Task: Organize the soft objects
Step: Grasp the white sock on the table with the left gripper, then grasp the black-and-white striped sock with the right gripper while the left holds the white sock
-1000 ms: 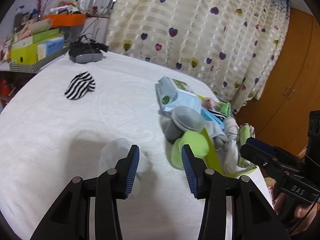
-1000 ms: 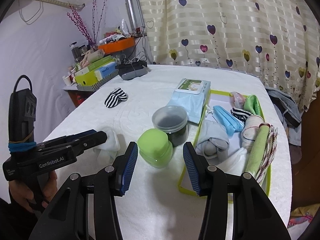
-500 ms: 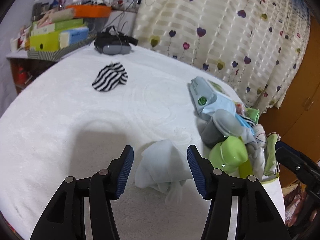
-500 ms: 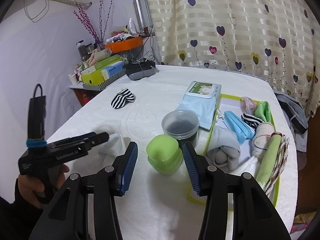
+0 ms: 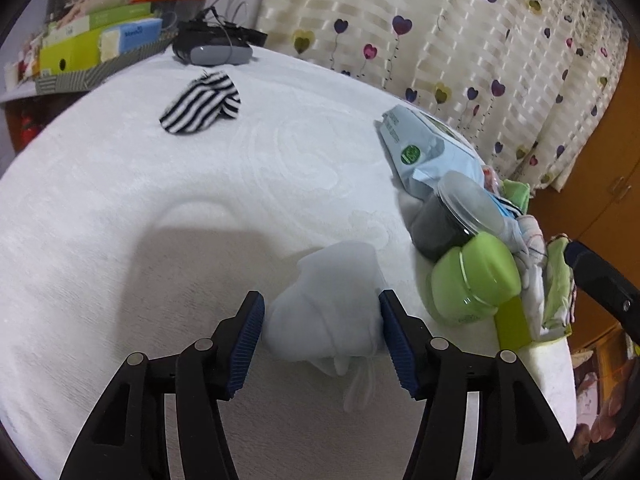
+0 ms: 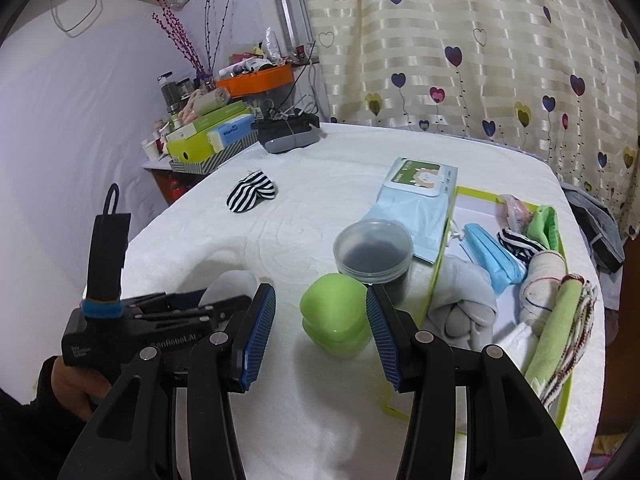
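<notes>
A crumpled white cloth [image 5: 328,300] lies on the white table between the open blue-padded jaws of my left gripper [image 5: 320,332]; the pads stand at its sides. In the right wrist view the left gripper [image 6: 188,308] hides most of that cloth. A black-and-white striped sock [image 5: 202,102] lies far back, also seen in the right wrist view [image 6: 251,191]. A lime-rimmed tray [image 6: 560,412] at the right holds several folded cloths, socks and a blue mask [image 6: 494,254]. My right gripper [image 6: 320,332] is open and empty, above a green jar [image 6: 335,326].
A dark lidded tub [image 6: 373,250] and a wipes pack [image 6: 418,200] stand left of the tray. A grey device [image 6: 288,136] and stacked boxes [image 6: 208,136] sit at the table's far left. A heart-print curtain [image 6: 480,48] hangs behind.
My left gripper has swung left and come forward over the white cloth, so the cloth now sits between its jaws. The right gripper has shifted slightly and stays open.
</notes>
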Available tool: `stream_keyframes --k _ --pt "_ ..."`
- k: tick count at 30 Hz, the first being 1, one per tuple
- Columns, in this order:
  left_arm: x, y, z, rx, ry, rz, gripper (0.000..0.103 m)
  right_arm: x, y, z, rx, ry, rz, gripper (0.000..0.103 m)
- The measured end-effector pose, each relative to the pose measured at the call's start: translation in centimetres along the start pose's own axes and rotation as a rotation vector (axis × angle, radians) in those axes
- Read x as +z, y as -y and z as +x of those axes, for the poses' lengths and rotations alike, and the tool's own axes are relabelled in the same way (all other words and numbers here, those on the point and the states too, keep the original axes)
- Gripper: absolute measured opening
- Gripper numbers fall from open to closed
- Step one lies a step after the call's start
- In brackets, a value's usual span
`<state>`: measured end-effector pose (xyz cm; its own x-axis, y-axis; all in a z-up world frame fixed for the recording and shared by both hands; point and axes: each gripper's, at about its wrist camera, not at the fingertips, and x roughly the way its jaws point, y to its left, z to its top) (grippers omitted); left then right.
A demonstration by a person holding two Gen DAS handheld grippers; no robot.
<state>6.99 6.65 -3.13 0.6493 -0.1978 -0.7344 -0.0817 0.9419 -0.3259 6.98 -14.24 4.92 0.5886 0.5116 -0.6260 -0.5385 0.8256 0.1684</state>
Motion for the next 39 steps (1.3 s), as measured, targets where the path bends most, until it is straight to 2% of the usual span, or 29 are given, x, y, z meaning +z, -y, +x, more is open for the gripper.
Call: stream_keyframes --k 3,4,6,9,15,23,29,35,39 --pt "-0.3 0.2 -0.2 -0.005 0.012 0.009 0.057 0.3 -0.5 0.2 0.002 -0.003 -0.015 0.049" --pt "-0.4 0.2 -0.3 -0.014 0.015 0.012 0.054 0.4 -0.7 0.3 0.002 -0.005 -0.02 0.049" --pt "-0.4 0.3 -0.5 -0.035 0.019 0.023 0.04 0.6 -1.2 0.5 0.001 -0.007 -0.031 0.049" --pt "-0.5 0.3 -1.0 -0.044 0.035 0.035 0.034 1.1 -1.7 0.9 -0.005 -0.011 -0.043 0.048" --pt "0.2 -1.3 -2.6 -0.037 0.089 0.005 0.032 2.5 -3.3 2.4 0.004 -0.019 -0.067 0.048" --pt "1.8 -5.9 -5.4 0.026 0.192 -0.092 0.032 4.6 -6.6 5.9 0.051 -0.047 -0.118 0.048" --pt "2.6 -9.2 -6.6 0.065 0.229 -0.153 0.032 6.7 -8.9 9.9 0.095 -0.089 -0.157 0.049" --pt "2.8 -11.6 -7.5 0.072 0.254 -0.194 0.032 9.1 -10.8 14.4 0.128 -0.141 -0.14 0.049" --pt "2.9 -13.2 -7.8 0.078 0.264 -0.219 0.032 10.2 -12.1 17.9 0.121 -0.179 -0.166 0.049"
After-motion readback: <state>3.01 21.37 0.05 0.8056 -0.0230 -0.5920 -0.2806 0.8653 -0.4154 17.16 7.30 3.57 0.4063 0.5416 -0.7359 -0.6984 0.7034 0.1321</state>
